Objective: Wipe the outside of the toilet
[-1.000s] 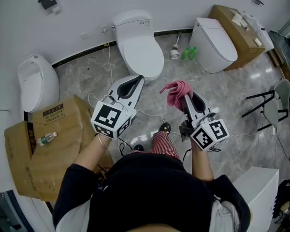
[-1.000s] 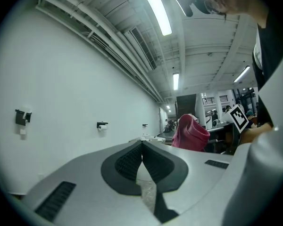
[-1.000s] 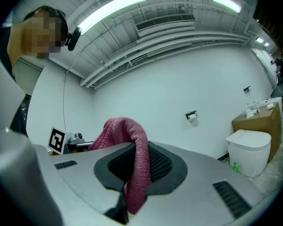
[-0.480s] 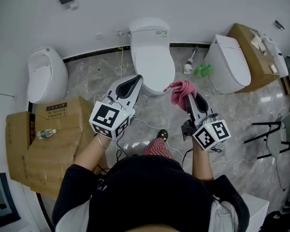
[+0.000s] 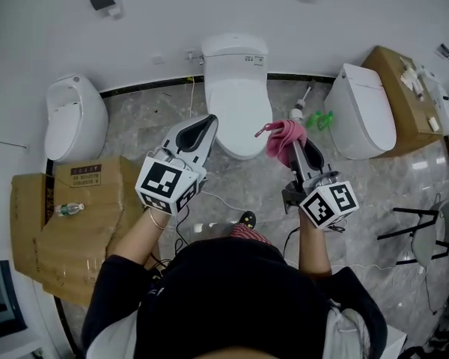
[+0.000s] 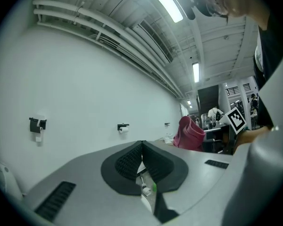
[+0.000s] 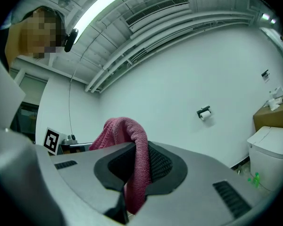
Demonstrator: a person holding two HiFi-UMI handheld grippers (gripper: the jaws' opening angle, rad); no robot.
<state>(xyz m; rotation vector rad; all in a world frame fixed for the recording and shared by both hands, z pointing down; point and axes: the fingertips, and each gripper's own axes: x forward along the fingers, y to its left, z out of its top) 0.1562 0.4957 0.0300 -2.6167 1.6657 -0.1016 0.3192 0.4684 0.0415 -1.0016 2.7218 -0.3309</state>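
Just left of the right gripper (image 5: pixel 296 146), clamped on the pink cloth (image 5: pixel 283 136), lay the toilet (image 5: pixel 236 99), lengthwise toward the wall and seemingly clear of the cloth; the left gripper (image 5: pixel 207 123) was closed, empty.

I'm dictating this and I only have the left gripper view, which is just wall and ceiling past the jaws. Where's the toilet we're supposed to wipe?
Observer: The toilet stands against the wall right ahead of the person, lid down. The left gripper points toward its left side, with its jaws together and nothing in them.
Operator: There's something pink off to my right. Is it held?
Observer: Yes. That's the pink cloth, clamped between the jaws of the right gripper and hanging over them.
Operator: Anything low on my left side?
Observer: Cardboard boxes sit on the floor at the person's left, and a plastic bottle lies on top of them.
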